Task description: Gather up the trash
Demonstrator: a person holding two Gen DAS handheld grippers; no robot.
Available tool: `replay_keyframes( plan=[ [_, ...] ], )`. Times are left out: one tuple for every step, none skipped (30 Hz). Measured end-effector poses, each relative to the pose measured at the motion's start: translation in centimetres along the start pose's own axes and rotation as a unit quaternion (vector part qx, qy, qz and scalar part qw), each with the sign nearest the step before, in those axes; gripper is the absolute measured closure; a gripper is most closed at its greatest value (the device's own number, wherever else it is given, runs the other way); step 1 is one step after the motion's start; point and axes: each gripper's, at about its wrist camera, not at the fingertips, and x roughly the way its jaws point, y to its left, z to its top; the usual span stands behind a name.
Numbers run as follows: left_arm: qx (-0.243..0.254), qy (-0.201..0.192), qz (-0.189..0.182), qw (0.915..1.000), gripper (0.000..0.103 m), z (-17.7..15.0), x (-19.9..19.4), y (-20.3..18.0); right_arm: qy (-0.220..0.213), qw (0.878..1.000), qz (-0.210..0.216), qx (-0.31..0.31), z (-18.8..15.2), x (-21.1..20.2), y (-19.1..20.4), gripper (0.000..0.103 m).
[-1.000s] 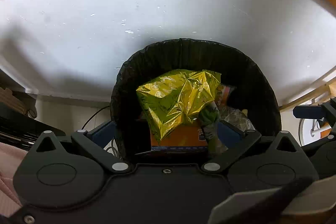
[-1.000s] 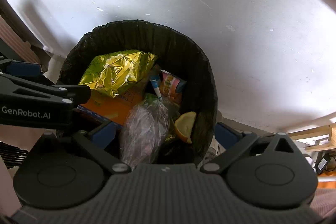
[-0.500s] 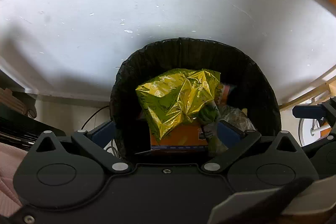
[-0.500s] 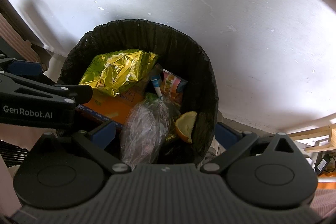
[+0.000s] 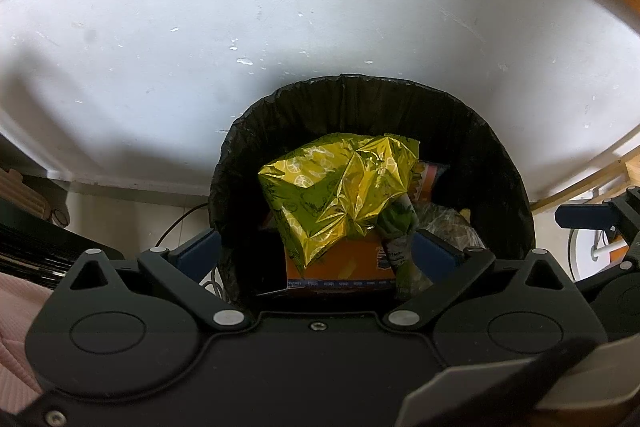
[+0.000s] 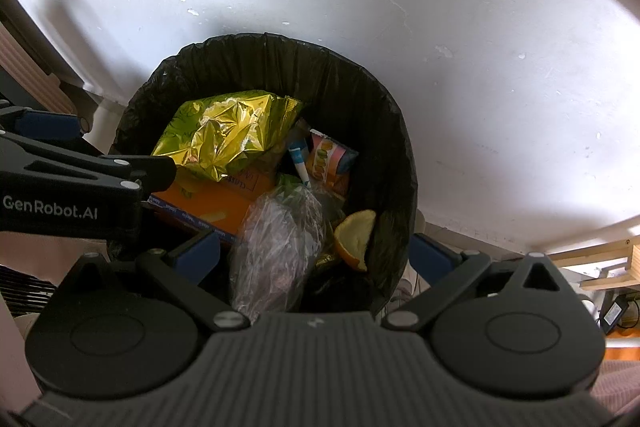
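Nothing has shifted; both grippers hover spread over bin [image 6: 394,147].

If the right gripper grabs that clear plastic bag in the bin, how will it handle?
The clear bag is thin crinkled film, so probably floppy; it would sag and deform rather than hold shape. It looks nearly empty, so likely light. The glossy film may slip between the fingers. It leans among other trash in the bin, so lifting it might drag the orange peel beside it.
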Motion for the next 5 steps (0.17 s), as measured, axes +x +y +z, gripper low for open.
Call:
replay_keyframes(
  plan=[
    [0.001, 0.000, -0.001, 1.0000, 0.003, 0.00, -0.03, -0.02, 0.000, 1.000, 0.000, 0.000, -0.02, -0.01, -0.03, 0.000],
    [0.003, 0.000, 0.000, 1.0000, 0.003, 0.00, -0.05, -0.04, 0.000, 1.000, 0.000, 0.000, -0.02, 0.00, -0.01, 0.000],
    [0.004, 0.001, 0.002, 1.0000, 0.003, 0.02, -0.01, -0.10, 0.000, 1.000, 0.000, 0.001, 0.00, 0.01, 0.01, 0.000],
    [0.004, 0.002, 0.001, 1.0000, 0.003, 0.01, 0.03, -0.10, 0.000, 1.000, 0.000, 0.001, 0.00, 0.01, 0.00, 0.000],
    [0.004, 0.002, 0.001, 1.0000, 0.003, 0.01, 0.02, -0.12, 0.000, 1.000, 0.000, 0.001, 0.00, 0.01, 0.00, 0.000]
  ],
)
